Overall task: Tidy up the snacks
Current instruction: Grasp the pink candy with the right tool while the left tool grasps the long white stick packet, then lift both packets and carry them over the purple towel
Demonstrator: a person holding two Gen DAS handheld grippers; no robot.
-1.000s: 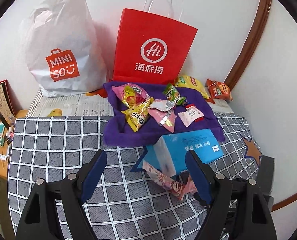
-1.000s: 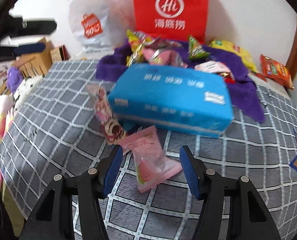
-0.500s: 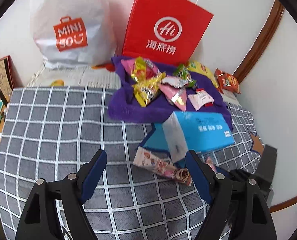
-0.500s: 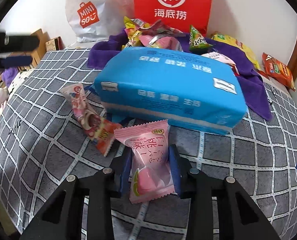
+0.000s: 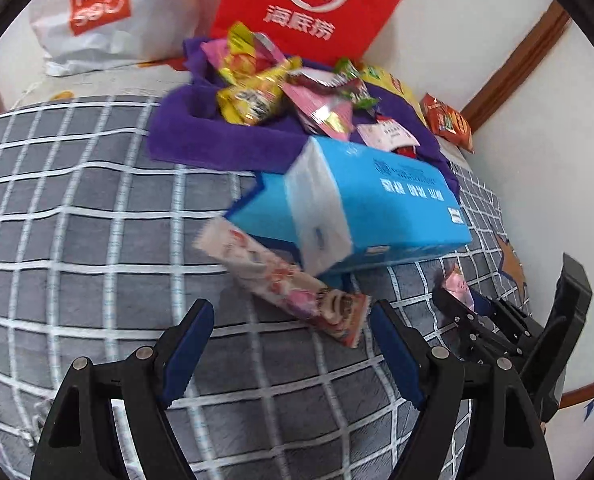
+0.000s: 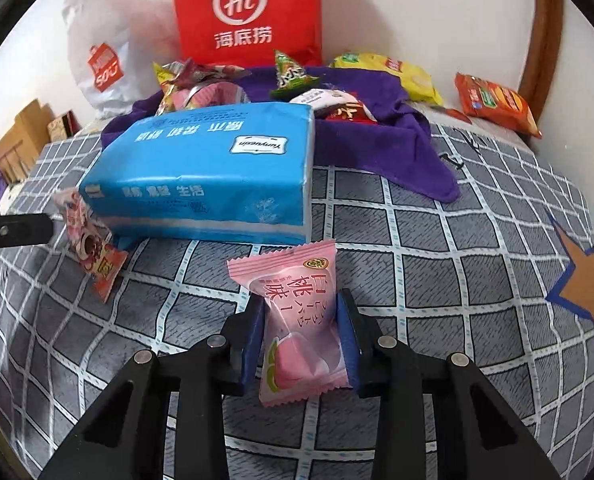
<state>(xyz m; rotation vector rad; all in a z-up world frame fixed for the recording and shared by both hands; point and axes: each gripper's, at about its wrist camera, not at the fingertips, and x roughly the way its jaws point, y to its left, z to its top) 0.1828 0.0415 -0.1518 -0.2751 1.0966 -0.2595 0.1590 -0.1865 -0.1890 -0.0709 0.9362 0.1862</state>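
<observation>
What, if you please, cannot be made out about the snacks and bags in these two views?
- Long pink snack bar, left wrist view: print blurred; its upper end sits under the blue tissue pack.
- Pink peach candy, right wrist view: sides covered by the right tool shut on it.
- Red paper bag and white bag: tops cut off, contents hidden.
- Snack pile on the purple cloth: partly behind the tissue pack.

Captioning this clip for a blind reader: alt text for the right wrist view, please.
The right gripper is shut on a pink peach candy packet over a grey checked blanket. Behind lie a blue tissue pack, a purple towel strewn with snacks and a red paper bag.
</observation>
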